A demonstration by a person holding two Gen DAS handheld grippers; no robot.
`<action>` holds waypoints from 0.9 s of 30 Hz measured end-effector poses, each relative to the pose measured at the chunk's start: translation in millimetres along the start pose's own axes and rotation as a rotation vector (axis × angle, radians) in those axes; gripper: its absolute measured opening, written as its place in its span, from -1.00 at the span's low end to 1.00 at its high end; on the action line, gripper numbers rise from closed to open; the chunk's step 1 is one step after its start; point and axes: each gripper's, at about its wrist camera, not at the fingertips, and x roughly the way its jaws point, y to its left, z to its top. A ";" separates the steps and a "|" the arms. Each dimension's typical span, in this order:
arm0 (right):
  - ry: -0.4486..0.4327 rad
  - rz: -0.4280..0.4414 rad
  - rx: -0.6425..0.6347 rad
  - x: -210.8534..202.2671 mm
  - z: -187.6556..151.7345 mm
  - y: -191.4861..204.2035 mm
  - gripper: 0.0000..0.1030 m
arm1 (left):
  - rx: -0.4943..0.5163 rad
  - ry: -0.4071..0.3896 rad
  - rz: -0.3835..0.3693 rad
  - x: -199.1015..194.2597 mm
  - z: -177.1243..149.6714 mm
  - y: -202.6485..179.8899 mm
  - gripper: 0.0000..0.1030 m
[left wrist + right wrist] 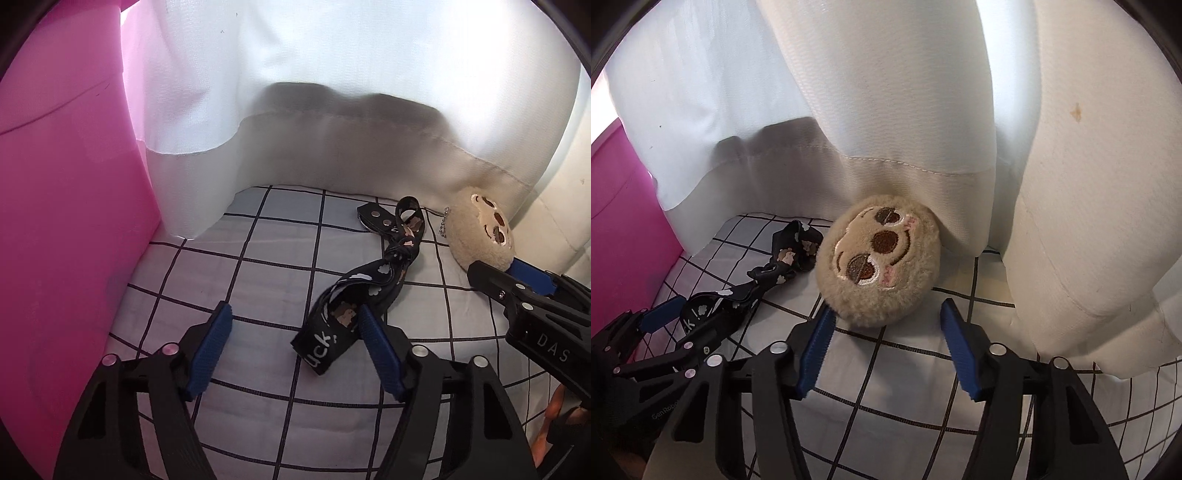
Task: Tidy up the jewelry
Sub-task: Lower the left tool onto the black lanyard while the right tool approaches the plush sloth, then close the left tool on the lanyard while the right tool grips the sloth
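Lanyard (364, 291) print partly illegible

- The left tool (295, 321) points steeply down, its blue pads (212, 347) parted.
- The right tool (886, 314) points steeply down beside it, its pads (960, 350) also parted.

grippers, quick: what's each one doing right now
Left tongs: open, beside the black strap.
Right tongs: open around the plush keychain, no grip yet.
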 end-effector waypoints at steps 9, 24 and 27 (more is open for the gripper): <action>-0.063 0.053 0.019 -27.0 -6.2 2.8 -0.71 | -0.036 -0.014 -0.032 -21.2 -5.4 7.3 -0.85; -0.011 0.058 0.121 -52.3 -29.5 -17.5 0.28 | -0.023 -0.033 -0.012 -49.3 -17.5 14.7 -0.87; 0.008 0.021 0.072 -43.6 -25.9 -8.1 0.29 | -0.020 -0.026 -0.003 -50.3 -15.4 21.7 -0.87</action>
